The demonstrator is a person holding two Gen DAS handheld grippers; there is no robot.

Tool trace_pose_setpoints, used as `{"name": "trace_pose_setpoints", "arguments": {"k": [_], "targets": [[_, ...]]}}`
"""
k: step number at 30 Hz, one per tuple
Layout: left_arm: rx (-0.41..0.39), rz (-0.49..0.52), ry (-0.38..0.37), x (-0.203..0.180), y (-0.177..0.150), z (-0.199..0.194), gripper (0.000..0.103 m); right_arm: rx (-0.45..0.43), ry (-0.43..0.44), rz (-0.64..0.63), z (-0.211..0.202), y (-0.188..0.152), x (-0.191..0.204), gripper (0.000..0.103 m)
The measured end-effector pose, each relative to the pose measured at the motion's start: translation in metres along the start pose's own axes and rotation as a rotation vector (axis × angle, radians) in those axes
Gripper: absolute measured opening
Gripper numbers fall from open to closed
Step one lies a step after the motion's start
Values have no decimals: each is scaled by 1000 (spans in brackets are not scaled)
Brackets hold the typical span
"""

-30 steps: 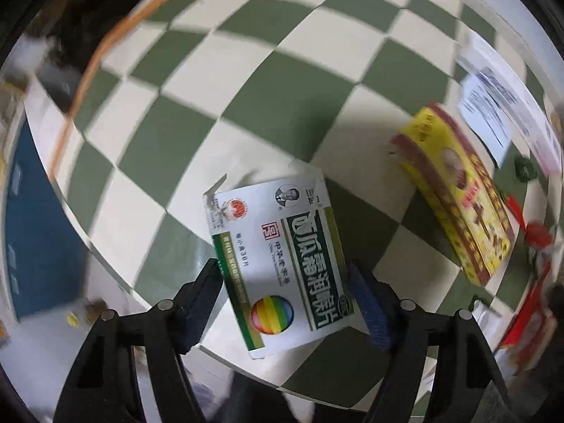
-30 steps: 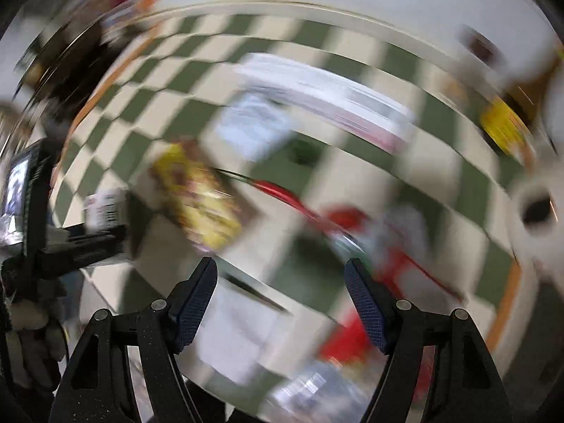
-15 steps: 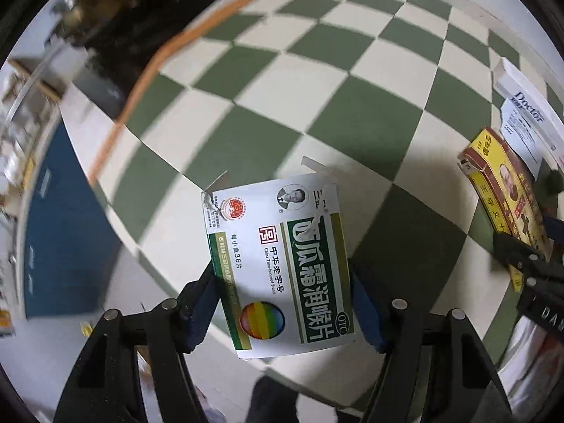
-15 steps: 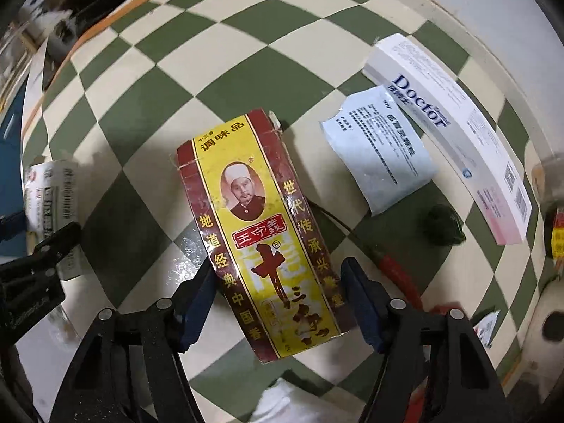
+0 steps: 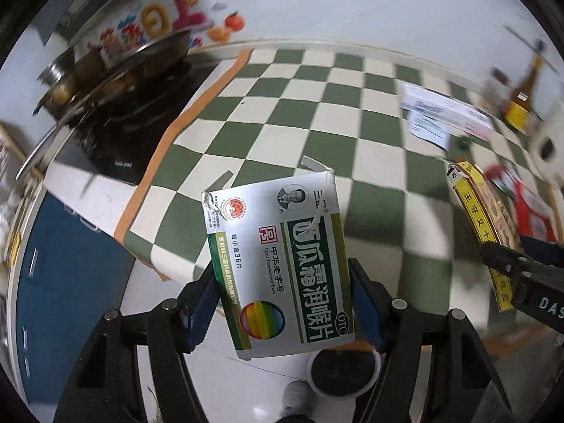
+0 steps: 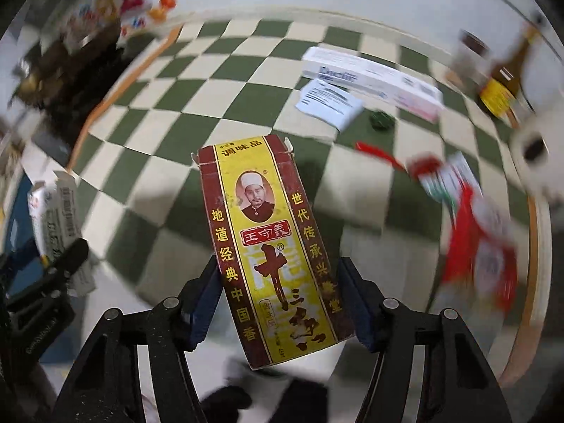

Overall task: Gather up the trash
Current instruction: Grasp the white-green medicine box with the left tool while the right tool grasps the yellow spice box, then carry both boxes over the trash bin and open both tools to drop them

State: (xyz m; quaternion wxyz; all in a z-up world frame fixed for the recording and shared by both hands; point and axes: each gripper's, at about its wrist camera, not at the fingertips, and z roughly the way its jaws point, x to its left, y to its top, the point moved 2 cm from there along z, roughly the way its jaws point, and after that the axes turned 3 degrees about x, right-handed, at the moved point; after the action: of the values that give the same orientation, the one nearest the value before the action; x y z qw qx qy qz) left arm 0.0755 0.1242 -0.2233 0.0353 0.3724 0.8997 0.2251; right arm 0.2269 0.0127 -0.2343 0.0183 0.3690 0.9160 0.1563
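Left gripper (image 5: 282, 303) is clamping a white-and-green lozenge box (image 5: 278, 264) at frame centre, raised off the checkered bench (image 5: 317, 120). Right gripper (image 6: 278, 306) is gripping a yellow-and-maroon spice box (image 6: 268, 243) centre frame, likewise above the bench.

Home kitchen — wok (image 5: 116, 67) on stove (image 5: 134, 130)

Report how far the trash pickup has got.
Nothing visibly binned yet. In hand: the left hand-held gripper is shut on the white-and-green medicine box, the right hand-held gripper on the yellow-and-maroon spice box, both raised off the checkered table. Left there: long white box, paper leaflet, red wrappers.
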Motion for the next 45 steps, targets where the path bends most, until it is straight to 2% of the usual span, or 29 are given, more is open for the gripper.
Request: {"name": "trace_pose_setpoints", "arguments": {"k": [6,9,12,17,22,24,29,32,34,36,37,38,41,45], "targets": [[15,106,-70,1,-62,-23,66,15,22,155,-31,-109,-4,65],[78,156,-101,-10,-99,-13,66,51,15,201,-28,-158,-13,65],[164,198,-112,-24,-134,15,66,110,-8,254,-5,-214,-26,65],[347,234,-140,-59,-197,108,66,260,-8,351,82,-297,-55,65],[599,166,-277,-88,-258,231,66,360,1,399,191,-360,-74,65],[685,140,-304,-99,-282,286,66,403,23,439,244,-384,-82,65],[769,126,-347,-121,-319,377,67,452,42,473,341,-413,-88,65],[805,140,-372,-134,-336,404,68,471,40,468,384,-416,-87,64],[798,159,-360,-141,-338,413,70,481,40,470,403,-416,-85,65],[783,165,-334,-144,-340,418,103,498,46,467,422,-416,-83,66],[776,168,-320,-145,-341,419,103,500,44,467,430,-414,-87,66],[763,174,-307,-146,-341,417,103,508,40,465,435,-414,-89,68],[708,200,-246,-148,-340,406,103,506,23,469,438,-413,-91,102],[618,241,-155,-137,-336,385,103,479,-59,450,426,-409,-95,103]]}}
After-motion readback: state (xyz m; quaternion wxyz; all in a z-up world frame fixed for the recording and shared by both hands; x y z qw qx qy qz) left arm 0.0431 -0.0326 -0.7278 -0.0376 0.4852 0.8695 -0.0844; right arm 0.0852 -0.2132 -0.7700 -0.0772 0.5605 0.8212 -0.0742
